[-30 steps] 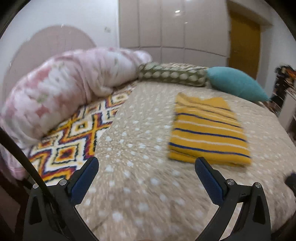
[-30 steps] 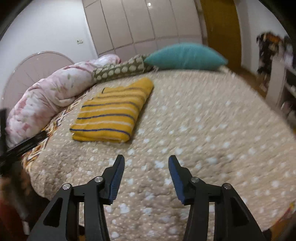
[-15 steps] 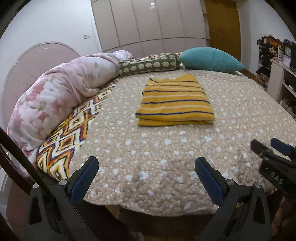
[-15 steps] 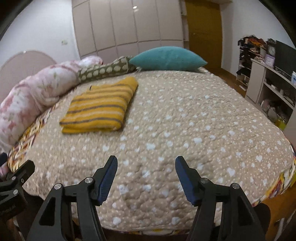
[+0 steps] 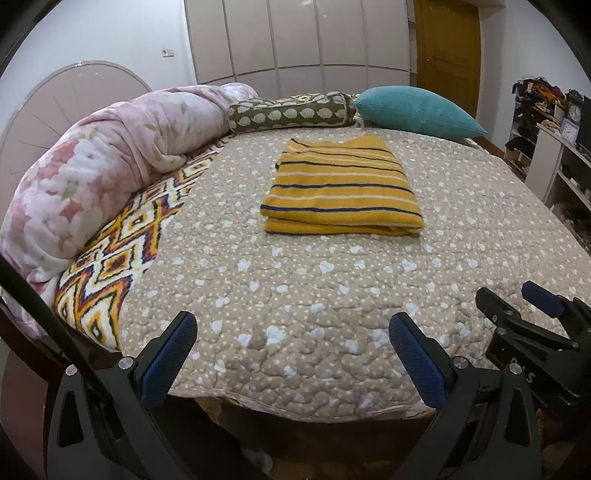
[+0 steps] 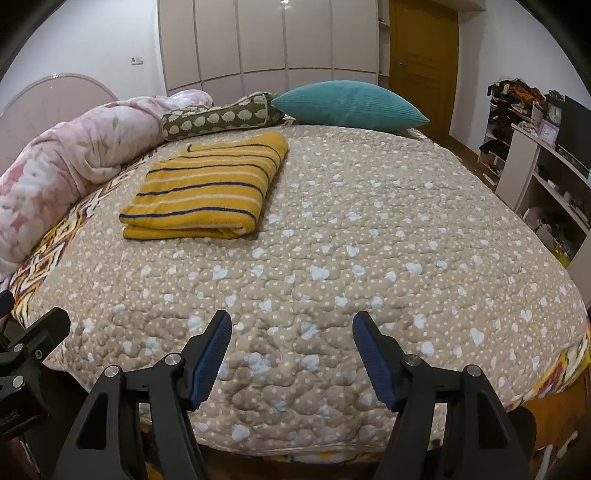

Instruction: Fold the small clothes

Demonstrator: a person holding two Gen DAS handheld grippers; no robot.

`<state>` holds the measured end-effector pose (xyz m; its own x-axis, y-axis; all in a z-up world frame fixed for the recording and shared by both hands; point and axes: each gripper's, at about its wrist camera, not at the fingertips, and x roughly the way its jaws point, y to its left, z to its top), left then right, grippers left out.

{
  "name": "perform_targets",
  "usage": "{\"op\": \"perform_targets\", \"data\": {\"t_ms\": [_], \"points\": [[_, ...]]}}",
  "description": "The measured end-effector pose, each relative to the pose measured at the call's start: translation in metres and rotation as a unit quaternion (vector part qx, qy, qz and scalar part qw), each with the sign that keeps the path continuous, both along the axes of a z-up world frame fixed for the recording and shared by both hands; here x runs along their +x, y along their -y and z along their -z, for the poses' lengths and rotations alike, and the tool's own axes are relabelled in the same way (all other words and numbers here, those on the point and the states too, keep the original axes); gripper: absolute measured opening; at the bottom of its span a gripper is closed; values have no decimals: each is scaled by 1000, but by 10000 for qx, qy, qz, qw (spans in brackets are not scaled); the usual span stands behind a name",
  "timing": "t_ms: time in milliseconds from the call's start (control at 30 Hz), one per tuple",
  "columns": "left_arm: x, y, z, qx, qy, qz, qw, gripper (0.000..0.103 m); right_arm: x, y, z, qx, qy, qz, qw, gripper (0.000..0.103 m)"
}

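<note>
Yellow striped sweater [image 5: 341, 188] lies folded, well ahead of our left gripper [image 5: 293, 354], whose jaws are spread and empty over the quilt [image 5: 295, 295]; its folded edge faces us.

From the right gripper [image 6: 291, 354], jaws just widened with nothing between, the sweater sits ahead and leftward, nearer the left hand. Pillow [image 6: 347, 105], wardrobe [image 6: 266, 40] behind.

Even indoor light, ceiling lamp glare on wardrobe [image 6: 284, 2]; sharp focus, fisheye bending, dark corners.

No legible text, labels or numbers anywhere.
</note>
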<state>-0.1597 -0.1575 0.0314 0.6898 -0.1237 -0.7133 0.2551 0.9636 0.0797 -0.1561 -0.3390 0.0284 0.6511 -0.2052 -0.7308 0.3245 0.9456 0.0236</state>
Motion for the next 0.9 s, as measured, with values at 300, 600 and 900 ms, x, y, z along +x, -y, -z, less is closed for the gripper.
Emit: {"op": "perform_targets", "data": {"t_ms": [300, 600, 900], "points": [[1, 1, 1, -110, -70, 89, 9999, 103, 4, -1, 7, -91, -203, 39, 9997, 73], [4, 0, 5, -176, -204, 123, 9996, 103, 7, -3, 12, -124, -285, 14, 9995, 73], [6, 0, 7, -184, -265, 118, 9994, 103, 9, -6, 16, -120, -358, 10, 9993, 74]]}}
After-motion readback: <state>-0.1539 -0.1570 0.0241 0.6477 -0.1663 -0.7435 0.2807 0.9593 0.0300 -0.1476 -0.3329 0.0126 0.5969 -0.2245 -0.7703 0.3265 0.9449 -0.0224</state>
